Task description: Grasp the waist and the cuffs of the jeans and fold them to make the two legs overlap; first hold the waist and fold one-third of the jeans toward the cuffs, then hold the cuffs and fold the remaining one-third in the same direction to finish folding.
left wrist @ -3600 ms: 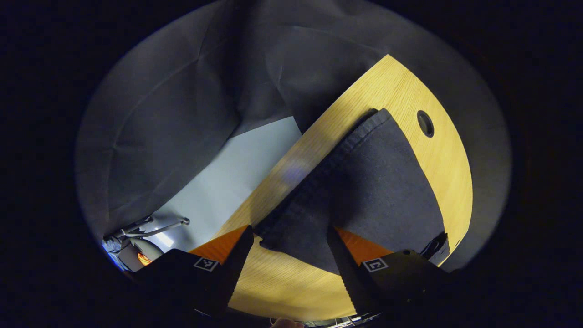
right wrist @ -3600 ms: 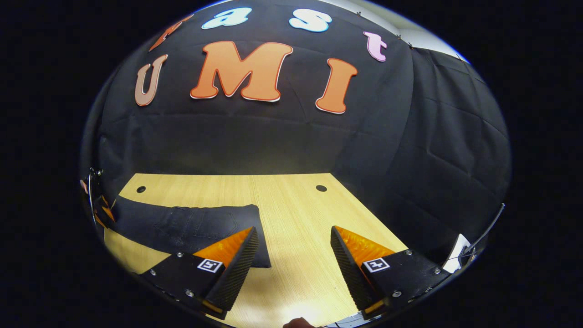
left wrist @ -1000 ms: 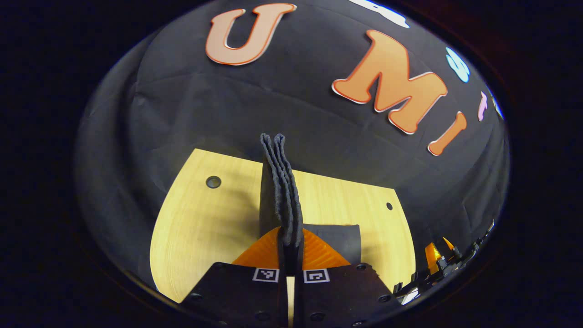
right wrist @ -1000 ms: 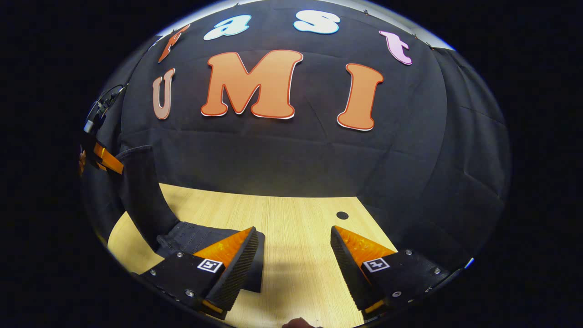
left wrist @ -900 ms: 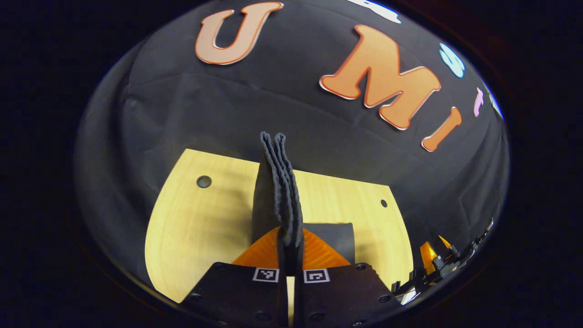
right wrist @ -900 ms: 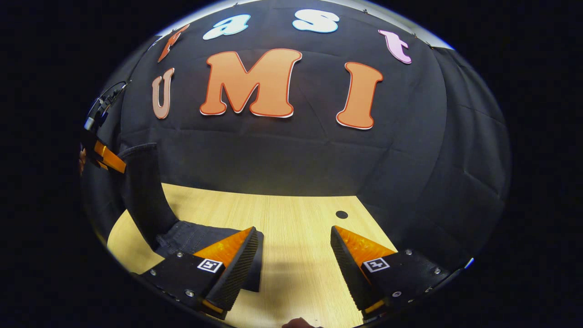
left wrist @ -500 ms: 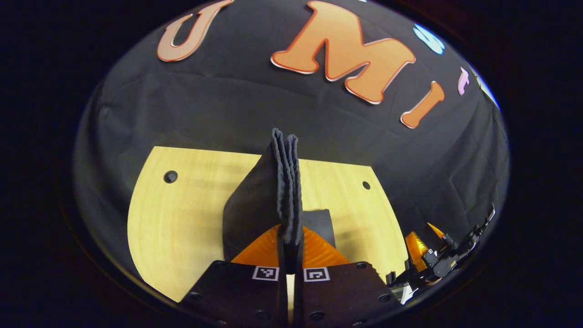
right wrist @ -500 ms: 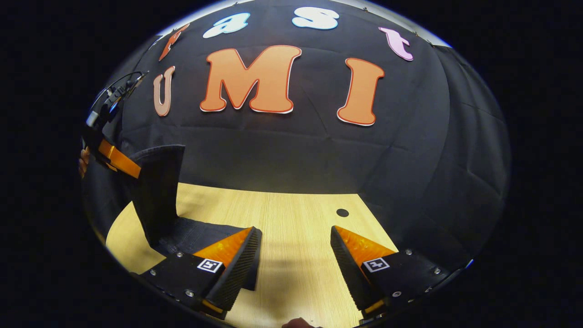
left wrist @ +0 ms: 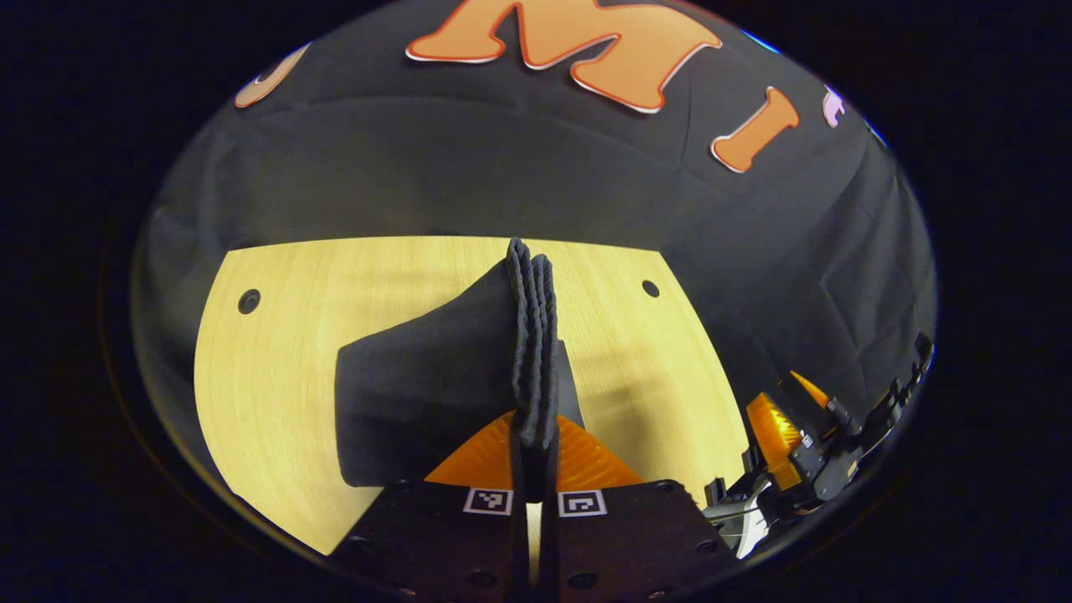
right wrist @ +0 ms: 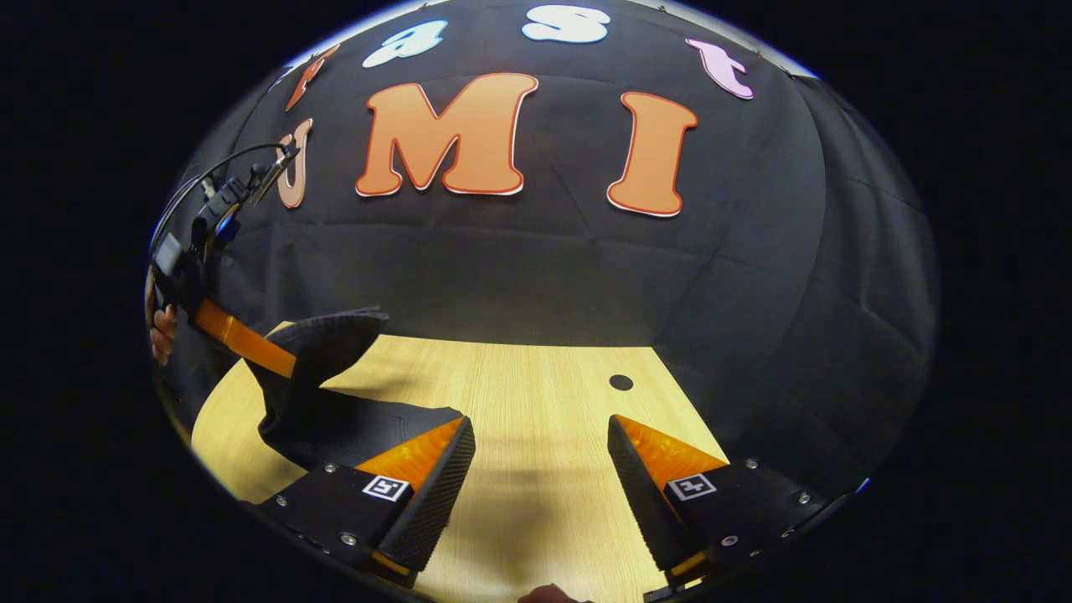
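Left gripper (left wrist: 533,456): clenched on the cuffs (left wrist: 531,335) of the jeans (left wrist: 419,402); both fingers press on the layered hem, which stands up on edge between them in the left gripper view; the rest of the dark cloth hangs away to the left and down toward the table (left wrist: 276,368). In the right gripper view the same left gripper (right wrist: 280,362) shows at the far left, held by a hand (right wrist: 161,328), gripping the raised end of the jeans (right wrist: 327,394) above the table (right wrist: 536,394); from that grip the cloth drops and then runs flat along the wood toward the near edge; the lifted end leans over the flat part, arched, not yet laid down.

Right gripper (right wrist: 540,469): released; its 2 fingers stand wide apart with bare table between them; nothing is held; the flat part of the jeans lies just beside and partly behind its left finger; contact between them cannot be told. The right gripper (left wrist: 791,423) also shows at the lower right of the left gripper view, beyond the table's edge, well apart from the cuffs.

Table: pale wood; 2 round holes (left wrist: 249,301) near its far corners in the left gripper view; 1 hole (right wrist: 621,382) in the right gripper view.
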